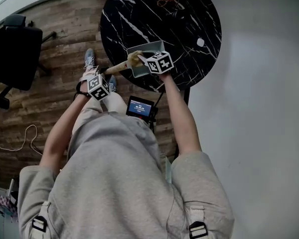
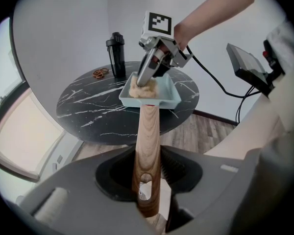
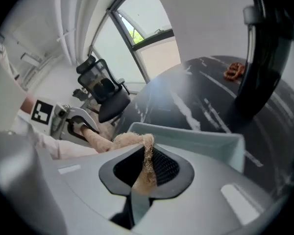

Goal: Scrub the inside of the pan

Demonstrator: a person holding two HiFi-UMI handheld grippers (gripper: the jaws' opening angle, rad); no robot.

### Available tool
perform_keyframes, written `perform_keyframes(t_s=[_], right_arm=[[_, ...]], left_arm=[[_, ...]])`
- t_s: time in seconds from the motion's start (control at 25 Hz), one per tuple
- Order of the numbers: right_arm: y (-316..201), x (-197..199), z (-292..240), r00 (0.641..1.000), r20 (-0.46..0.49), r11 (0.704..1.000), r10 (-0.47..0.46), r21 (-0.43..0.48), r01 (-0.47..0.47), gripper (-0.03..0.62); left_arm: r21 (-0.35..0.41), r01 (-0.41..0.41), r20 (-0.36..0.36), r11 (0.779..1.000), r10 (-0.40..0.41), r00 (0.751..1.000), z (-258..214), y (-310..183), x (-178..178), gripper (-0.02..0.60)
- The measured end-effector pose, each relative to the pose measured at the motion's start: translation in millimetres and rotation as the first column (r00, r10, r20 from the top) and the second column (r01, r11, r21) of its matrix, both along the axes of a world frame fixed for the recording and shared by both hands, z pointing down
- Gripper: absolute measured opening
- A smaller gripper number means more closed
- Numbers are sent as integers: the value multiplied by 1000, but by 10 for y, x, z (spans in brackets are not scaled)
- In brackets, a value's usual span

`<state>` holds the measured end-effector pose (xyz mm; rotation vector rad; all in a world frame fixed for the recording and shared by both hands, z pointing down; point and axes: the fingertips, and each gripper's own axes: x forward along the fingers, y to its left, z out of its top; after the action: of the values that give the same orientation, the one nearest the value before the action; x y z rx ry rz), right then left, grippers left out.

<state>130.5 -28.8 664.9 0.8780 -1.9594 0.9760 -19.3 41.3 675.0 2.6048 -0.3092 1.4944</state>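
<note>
Fingers of the left gripper [image 2: 147, 180] are clamped on the end of a wooden handle [image 2: 148, 131], which runs straight out from between them, its hanging hole just at the grip. The handle belongs to a pale blue square pan [image 2: 172, 94] that sits on a round black marble-patterned table [image 1: 189, 19], near the table's edge on the person's side, with the handle reaching out past that edge. The right gripper [image 3: 147, 166] has its fingers closed on a tan fibrous scrubber [image 3: 148, 153]; a strand of it is pinched between them and the bulk spreads forward over the pan's near wall. From the left gripper view the right gripper points steeply down into the pan, pressing the scrubber against the inside by the handle side. Behind the pan on the table stand a black bottle [image 2: 117, 55] and, just beside it, a small brown knotted thing [image 2: 100, 73] that is too small to identify. A small screen [image 1: 141, 107] hangs at the person's waist below the table's edge, and a black office chair [image 1: 15, 54] stands well apart on the wooden floor [image 1: 55, 19].
</note>
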Motion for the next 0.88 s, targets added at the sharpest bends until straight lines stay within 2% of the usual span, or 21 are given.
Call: perform_keyframes(t_s=[0.04, 0.08, 0.12, 0.16, 0.2, 0.24, 0.32, 0.4, 0.44, 0.48, 0.56, 0.68, 0.8, 0.88], right_arm=[[-58, 200, -63, 993, -108, 998, -38, 42, 42, 54], [-136, 445, -104, 959, -271, 991, -81, 81, 106, 54], [-216, 687, -121, 884, -449, 976, -128, 102, 193, 54], [-286, 873, -113, 784, -596, 953, -176, 97, 288, 54], [-338, 972, -87, 688, -691, 923, -223, 77, 377, 55], [-371, 989, -48, 610, -745, 888, -272, 50, 457, 57], [-409, 909, 37, 464, -807, 797, -366, -15, 604, 58], [-423, 856, 109, 316, -842, 709, -436, -105, 698, 57], [-418, 857, 142, 268, -845, 684, -462, -147, 715, 57], [-401, 868, 165, 244, -840, 674, -485, -181, 716, 57], [-318, 899, 193, 243, -814, 680, -528, -233, 696, 57], [-78, 945, 230, 289, -738, 694, -609, -320, 645, 57], [256, 998, 277, 385, -641, 718, -664, -402, 568, 58], [379, 1019, 297, 497, -607, 778, -620, -394, 490, 57]], left_arm=[[1, 1, -2, 1000, -1, 1000, -3, -3, 3, 123], [3, 2, -5, 1000, -2, 1000, -5, -9, 7, 123], [5, 5, -9, 1000, -5, 1000, -7, -13, 9, 123], [5, 8, -12, 1000, -8, 1000, -9, -14, 8, 123], [2, 12, -15, 1000, -12, 1000, -11, -11, 5, 123], [-4, 18, -19, 1000, -18, 1000, -11, -5, 4, 123], [-19, 32, -26, 999, -32, 999, -9, -10, 4, 123], [-24, 43, -23, 999, -43, 999, -4, -42, -6, 123], [-27, 45, -20, 999, -46, 999, -2, -59, -15, 121], [-32, 48, -18, 998, -49, 999, 1, -67, -22, 123], [-48, 60, -16, 997, -61, 998, 9, -57, -34, 126], [-63, 81, -17, 995, -82, 996, 11, -50, -46, 132], [-75, 96, -17, 993, -97, 995, 8, -61, -51, 138], [-78, 102, -15, 992, -103, 995, 15, -66, -49, 140]])
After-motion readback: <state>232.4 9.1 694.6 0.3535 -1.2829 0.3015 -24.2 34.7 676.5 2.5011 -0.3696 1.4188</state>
